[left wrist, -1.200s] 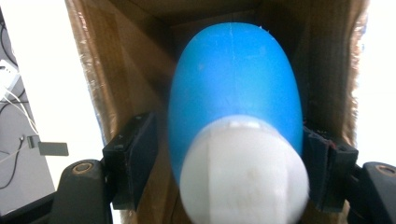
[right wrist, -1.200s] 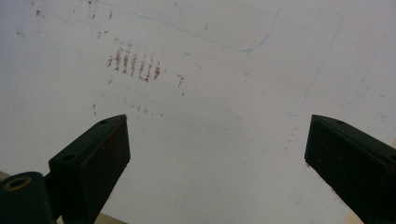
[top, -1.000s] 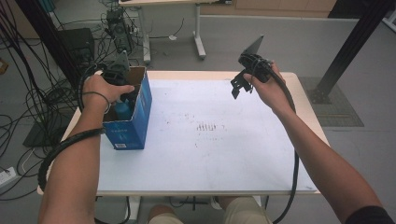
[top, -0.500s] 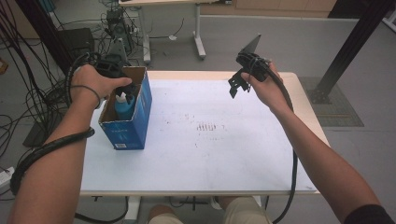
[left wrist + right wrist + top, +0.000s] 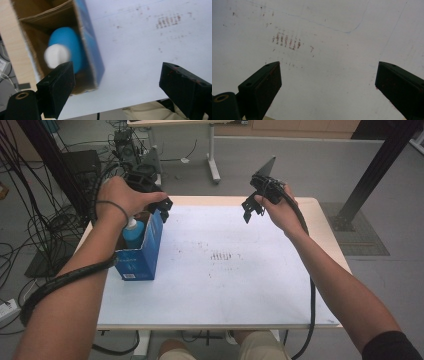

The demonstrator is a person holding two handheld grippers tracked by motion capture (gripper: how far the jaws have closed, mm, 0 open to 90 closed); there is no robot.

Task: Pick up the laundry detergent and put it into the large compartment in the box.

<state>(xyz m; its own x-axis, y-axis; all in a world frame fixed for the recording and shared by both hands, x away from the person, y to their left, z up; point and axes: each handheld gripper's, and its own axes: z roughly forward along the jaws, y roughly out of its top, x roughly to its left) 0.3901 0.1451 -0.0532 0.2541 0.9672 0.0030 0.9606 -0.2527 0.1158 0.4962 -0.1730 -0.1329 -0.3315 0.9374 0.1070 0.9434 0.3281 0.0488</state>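
A blue cardboard box (image 5: 142, 255) stands open-topped on the table's left side. Inside it stands a blue bottle with a white cap (image 5: 133, 232); the left gripper view looks down on this bottle (image 5: 65, 47) in the box (image 5: 92, 60). My left gripper (image 5: 161, 210) is held above the box's far end, open and empty (image 5: 117, 85). My right gripper (image 5: 251, 207) hovers over the far middle of the table, open with nothing between its jaws (image 5: 329, 82).
A white sheet (image 5: 225, 265) with faint reddish marks (image 5: 285, 40) covers most of the wooden table (image 5: 320, 215). Black cables (image 5: 30, 220) and equipment crowd the floor at the left. Another desk's legs (image 5: 212, 155) stand behind the table.
My left gripper has risen out of the box and moved toward its far right corner, leaving the bottle inside. The right gripper has barely moved.
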